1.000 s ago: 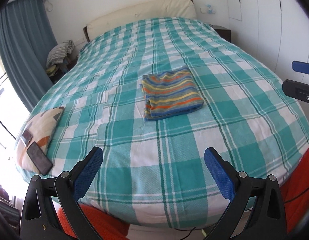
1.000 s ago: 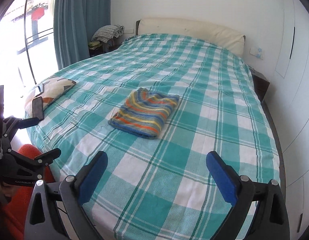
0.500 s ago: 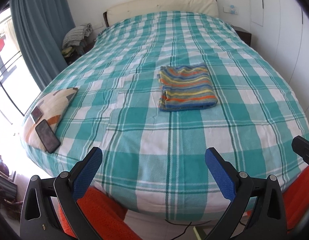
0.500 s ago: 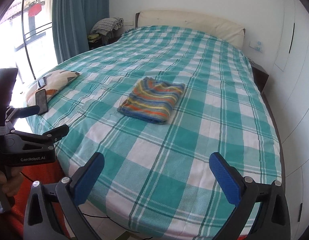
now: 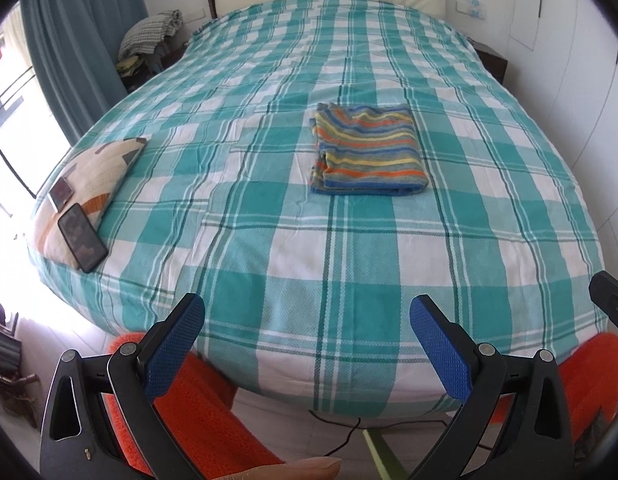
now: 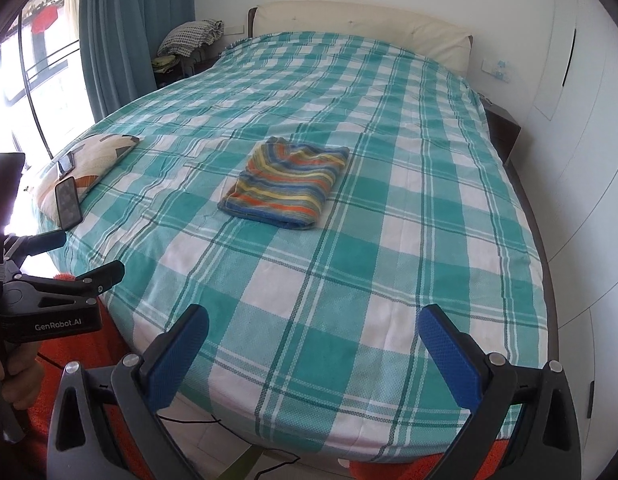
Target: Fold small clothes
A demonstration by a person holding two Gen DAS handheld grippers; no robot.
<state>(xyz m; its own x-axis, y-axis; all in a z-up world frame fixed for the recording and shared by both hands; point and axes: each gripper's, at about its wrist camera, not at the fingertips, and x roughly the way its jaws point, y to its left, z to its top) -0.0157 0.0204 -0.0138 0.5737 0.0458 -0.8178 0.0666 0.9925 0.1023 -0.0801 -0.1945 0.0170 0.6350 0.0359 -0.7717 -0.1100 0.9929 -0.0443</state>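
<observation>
1. We see the left hand-held gripper (image 5: 307, 320) spread wide with nothing between its blue pads (image 5: 175, 350), poised off the foot of the bed (image 5: 349, 260).
2. We see the right hand-held gripper (image 6: 313, 332) equally wide and empty, also off the foot edge; the left one shows at the left border of its view (image 6: 49, 300).
3. Below both hand-held grippers we find an orange cloth (image 5: 197, 412) under the bed's edge, with a dark cable (image 5: 341, 436) on the floor.
4. On the bed's left corner we note a patterned pillow (image 5: 93, 172) carrying a dark phone (image 5: 81, 238) and a smaller device (image 5: 61, 194) just beyond it.
5. Farther off, a teal curtain (image 6: 129, 32) hangs beside the window, and a bundle of checked fabric (image 6: 193, 36) sits on the nightstand near the cream headboard (image 6: 361, 28).
6. The folded striped garment (image 5: 365, 150) lies flat in the middle of the checked bedspread, well apart from both hand-held grippers. From the left one it sits ahead and slightly right; from the right one (image 6: 287, 184), ahead and slightly left. Only open bedspread lies between it and them.
</observation>
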